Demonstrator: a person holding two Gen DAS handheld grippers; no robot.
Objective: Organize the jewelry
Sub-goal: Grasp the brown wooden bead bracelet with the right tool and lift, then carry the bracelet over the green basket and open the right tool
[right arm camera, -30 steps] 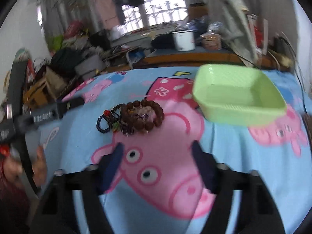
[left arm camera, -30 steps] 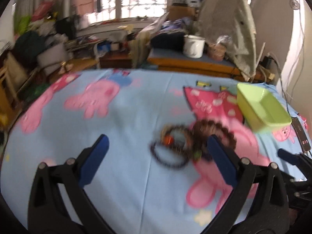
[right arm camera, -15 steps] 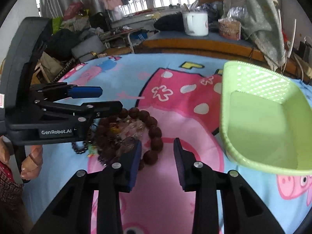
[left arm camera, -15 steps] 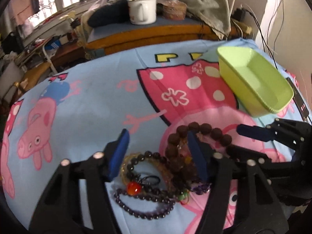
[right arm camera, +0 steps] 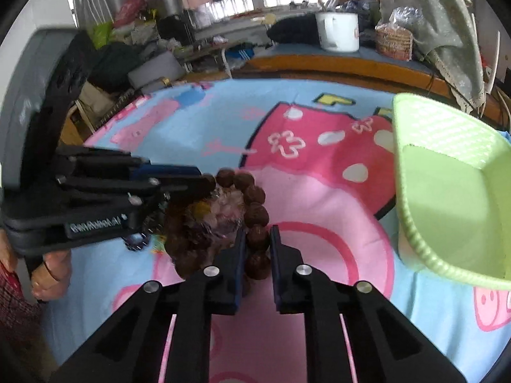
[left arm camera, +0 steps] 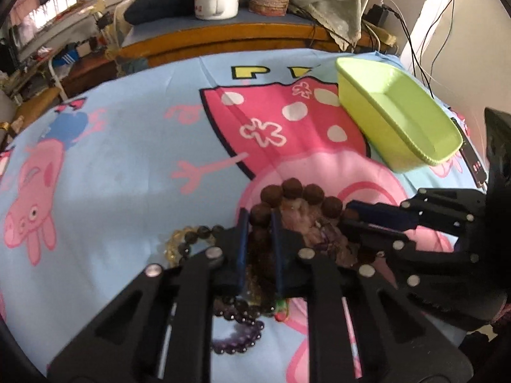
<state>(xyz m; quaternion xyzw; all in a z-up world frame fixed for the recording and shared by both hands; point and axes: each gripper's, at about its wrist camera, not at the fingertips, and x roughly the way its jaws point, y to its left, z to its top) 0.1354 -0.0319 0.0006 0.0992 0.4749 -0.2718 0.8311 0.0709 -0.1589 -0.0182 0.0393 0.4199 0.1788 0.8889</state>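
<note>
Now I saw both my tongs pinching the same bracelet of big round brown wooden beads; the left gripper was pressed on its left side, the right gripper on its near right side; it lay on the blue cartoon-pig bedsheet, tangled with a dark purple bead bracelet and a yellowish one; the light green plastic basket stood apart, further right.

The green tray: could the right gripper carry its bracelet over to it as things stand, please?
Probably yes. The right gripper is shut on the brown bead bracelet, and only bare bedsheet lies between it and the green tray.
</note>
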